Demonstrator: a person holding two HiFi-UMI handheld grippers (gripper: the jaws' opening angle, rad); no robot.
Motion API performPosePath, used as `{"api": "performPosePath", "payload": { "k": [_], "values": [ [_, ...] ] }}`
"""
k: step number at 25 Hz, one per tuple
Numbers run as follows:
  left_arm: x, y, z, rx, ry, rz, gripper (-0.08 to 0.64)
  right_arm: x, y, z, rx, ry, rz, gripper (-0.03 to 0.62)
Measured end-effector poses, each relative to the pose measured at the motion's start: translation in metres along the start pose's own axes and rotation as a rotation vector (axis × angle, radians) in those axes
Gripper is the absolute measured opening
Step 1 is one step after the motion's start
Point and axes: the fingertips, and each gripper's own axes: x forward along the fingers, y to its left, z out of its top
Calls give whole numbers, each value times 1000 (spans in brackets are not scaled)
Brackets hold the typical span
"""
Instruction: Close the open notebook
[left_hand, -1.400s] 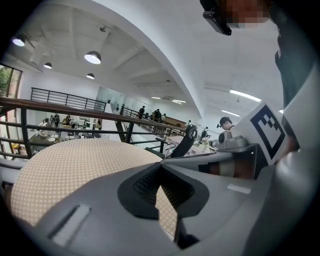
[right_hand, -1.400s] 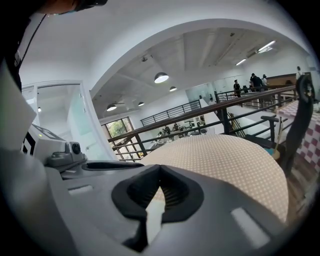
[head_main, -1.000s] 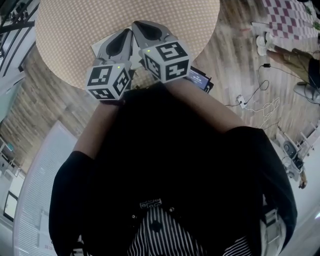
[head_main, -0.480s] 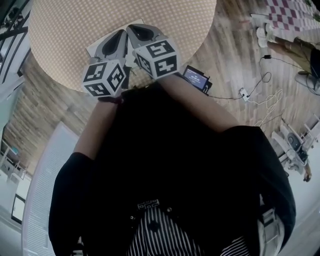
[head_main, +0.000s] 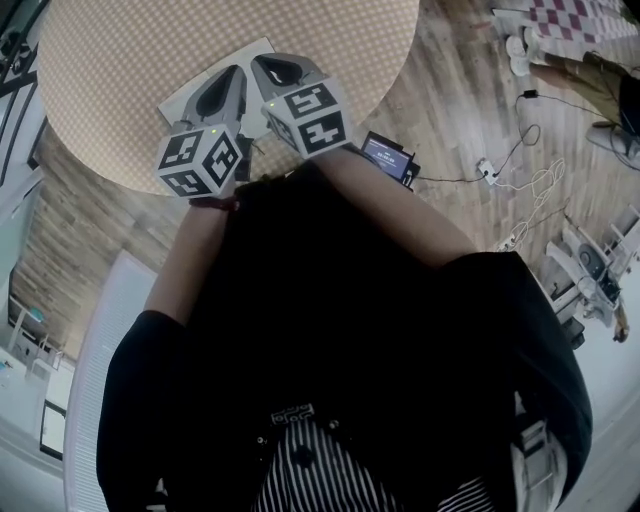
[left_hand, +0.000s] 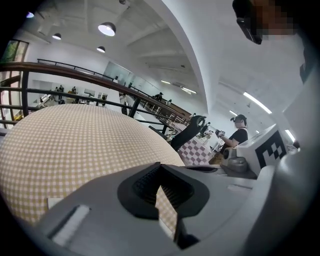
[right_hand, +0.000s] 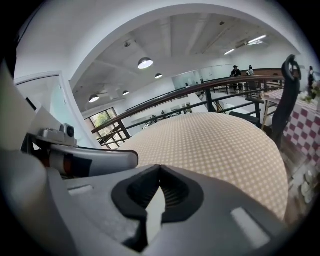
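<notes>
Nearest the head camera, a dark top and striped cloth, with two forearms reaching forward. Just beyond, left gripper (head_main: 236, 74) and right gripper (head_main: 265, 62) close together, both tilted down over the near edge of the round bench (head_main: 120, 40).

Left fingers (left_hand: 145, 186) closed tip to tip and clamped on nothing, with checked cloth seen through the slit below the tips. Right fingers (right_hand: 176, 192) likewise together and empty, with a pale surface showing through the slit.

Under both grippers, flat on the checked cloth near the bench's edge, the notebook (head_main: 183, 95), pale and largely covered. Open or closed: cannot tell.

Right of the bench, on the wooden floor (head_main: 470, 90), a small device with a lit screen (head_main: 388, 156). Farther right, white cables (head_main: 525, 185).

Farther off in the right gripper view, a dark railing (right_hand: 200, 90) past the bench and a black chair (right_hand: 287, 95) at the right edge.
</notes>
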Motion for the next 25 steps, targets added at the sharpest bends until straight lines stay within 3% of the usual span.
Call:
{"api": "performPosePath", "payload": {
  "k": [14,18,25],
  "values": [
    [33,16,-79,59,214,-70,2,29,-31,-74,-7,140,-40,2],
    [37,37,-104,28,271,-35,2,33,-36,-93,-7,179,-56,5],
    [42,61,-134,36,336,-32,2,45,-62,-134,34,304,-84,117]
  ]
}}
